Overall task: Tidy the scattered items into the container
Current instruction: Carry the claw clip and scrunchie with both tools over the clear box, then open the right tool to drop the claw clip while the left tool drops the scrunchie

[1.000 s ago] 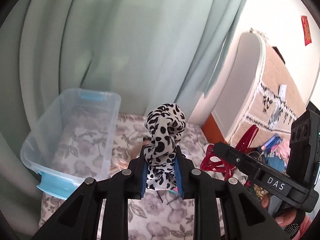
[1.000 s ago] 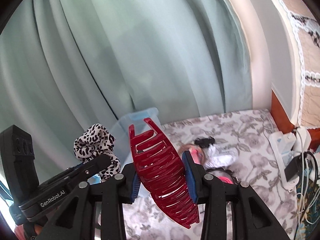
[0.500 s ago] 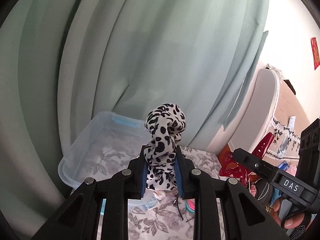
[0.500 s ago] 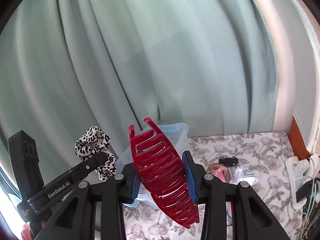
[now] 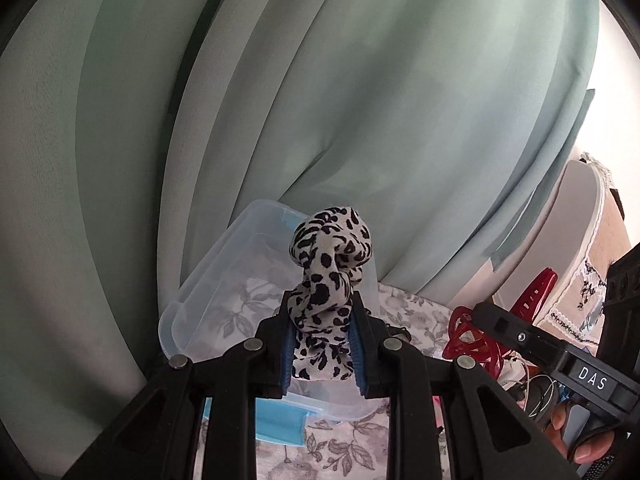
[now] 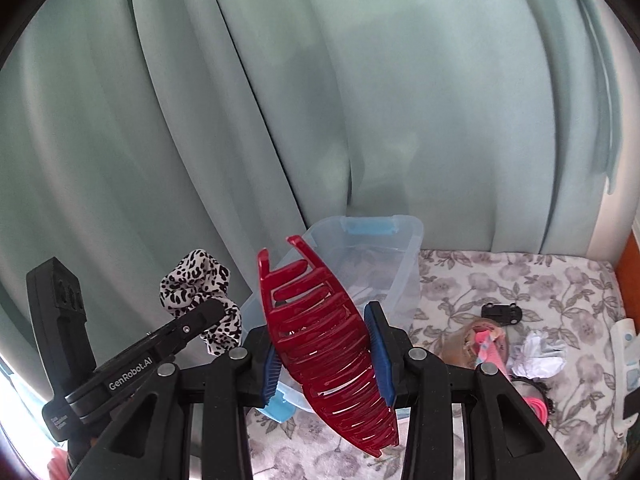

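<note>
My left gripper (image 5: 322, 344) is shut on a leopard-print scrunchie (image 5: 328, 272), held above the near end of a clear plastic bin (image 5: 208, 292) with blue handles. My right gripper (image 6: 326, 356) is shut on a large dark red claw hair clip (image 6: 320, 336), held in the air in front of the same bin (image 6: 404, 276). The scrunchie (image 6: 192, 284) and left gripper show at the left of the right wrist view. The red clip (image 5: 476, 340) and right gripper show at the right of the left wrist view.
The bin stands on a floral cloth (image 6: 500, 288) against pale green curtains (image 6: 320, 100). On the cloth to the right lie a black clip (image 6: 502, 313), a pink item (image 6: 490, 346), a white crumpled piece (image 6: 538, 354) and a power strip (image 6: 626, 344). A headboard (image 5: 576, 240) stands at right.
Both grippers have moved left toward the bin with their items still held. The bin now sits closer and more central under the left gripper.
</note>
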